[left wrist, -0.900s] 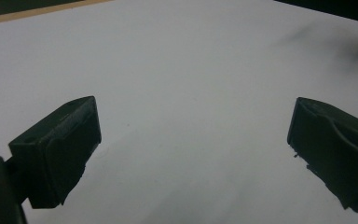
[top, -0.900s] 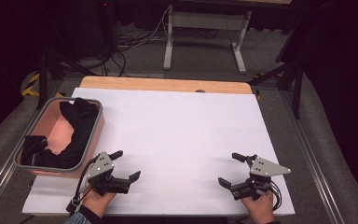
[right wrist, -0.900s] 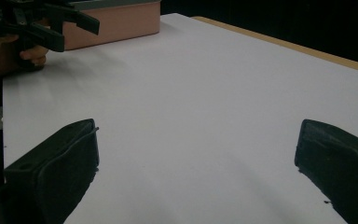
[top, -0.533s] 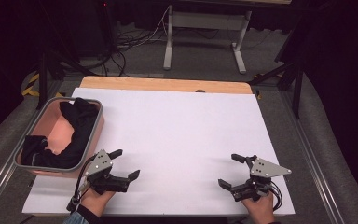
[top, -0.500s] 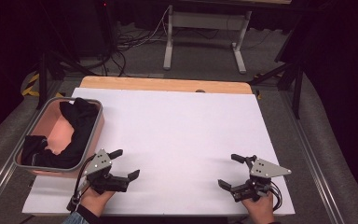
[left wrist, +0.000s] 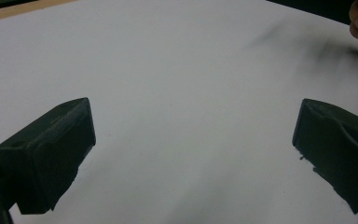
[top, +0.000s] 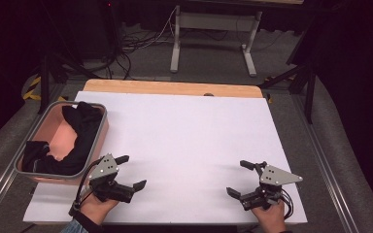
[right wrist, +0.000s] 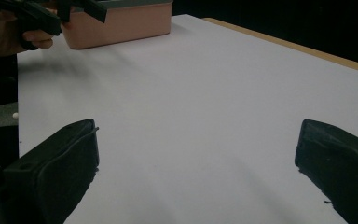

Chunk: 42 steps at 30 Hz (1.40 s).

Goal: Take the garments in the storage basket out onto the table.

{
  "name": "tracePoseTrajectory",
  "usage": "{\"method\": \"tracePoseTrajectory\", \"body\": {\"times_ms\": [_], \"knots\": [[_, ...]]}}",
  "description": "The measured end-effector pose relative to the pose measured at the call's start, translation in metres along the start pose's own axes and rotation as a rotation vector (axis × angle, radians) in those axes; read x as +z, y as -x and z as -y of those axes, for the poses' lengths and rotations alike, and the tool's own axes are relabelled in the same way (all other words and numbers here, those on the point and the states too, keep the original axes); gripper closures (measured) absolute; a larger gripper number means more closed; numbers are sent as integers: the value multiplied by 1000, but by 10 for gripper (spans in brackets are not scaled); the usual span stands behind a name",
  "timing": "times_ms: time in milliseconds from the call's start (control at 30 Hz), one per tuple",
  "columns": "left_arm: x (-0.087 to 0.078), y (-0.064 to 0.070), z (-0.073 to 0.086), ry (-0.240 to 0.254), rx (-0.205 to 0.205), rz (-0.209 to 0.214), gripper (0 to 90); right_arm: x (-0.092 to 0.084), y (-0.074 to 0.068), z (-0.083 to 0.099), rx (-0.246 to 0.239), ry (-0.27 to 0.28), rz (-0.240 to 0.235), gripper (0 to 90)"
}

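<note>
The left gripper [top: 130, 172] and right gripper [top: 240, 178], both spread wide and empty, sit at lower frame. The cloth [top: 80, 127] in the bin [top: 23, 152], left, looks soft and light; pinch a raised fold.

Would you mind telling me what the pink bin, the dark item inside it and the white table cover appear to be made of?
The pink bin looks like moulded plastic: smooth, matte walls with a grey rim, perhaps metal. The dark item looks like soft black fabric, since it drapes and folds limply. The white table cover seems a matte sheet, paper or board; it lies flat over a wooden tabletop with visible grain colour.
</note>
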<state>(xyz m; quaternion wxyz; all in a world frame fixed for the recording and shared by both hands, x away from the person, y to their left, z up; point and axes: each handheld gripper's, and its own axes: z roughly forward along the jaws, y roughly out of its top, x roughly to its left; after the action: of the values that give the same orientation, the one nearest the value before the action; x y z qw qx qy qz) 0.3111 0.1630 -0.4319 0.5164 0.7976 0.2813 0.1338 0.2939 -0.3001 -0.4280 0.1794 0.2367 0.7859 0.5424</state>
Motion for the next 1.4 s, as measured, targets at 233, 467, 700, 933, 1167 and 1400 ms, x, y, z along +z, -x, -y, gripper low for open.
{"method": "tracePoseTrajectory", "body": {"times_ms": [233, 467, 700, 933, 1167, 1400], "knots": [[-9, -4, -9, -34, 34, -12, 41, 2, -1, 0, 0, -7, -9, 2], [-14, -11, -17, -58, 31, -18, 41, 2, 0, 0, 1, -7, -7, 2], [-24, -13, -29, -85, 76, -27, 63, 5, -2, 0, -7, -22, -24, 2], [-29, -18, -38, -134, 73, -29, 61, 4, -1, 0, -4, -17, -30, 2], [-36, -22, -45, -152, 80, -44, 59, 5, -2, 0, -7, -22, -33, 2], [-44, -31, -53, -155, 81, -46, 59, 5, -2, 0, -11, -23, -33, 2]]}}
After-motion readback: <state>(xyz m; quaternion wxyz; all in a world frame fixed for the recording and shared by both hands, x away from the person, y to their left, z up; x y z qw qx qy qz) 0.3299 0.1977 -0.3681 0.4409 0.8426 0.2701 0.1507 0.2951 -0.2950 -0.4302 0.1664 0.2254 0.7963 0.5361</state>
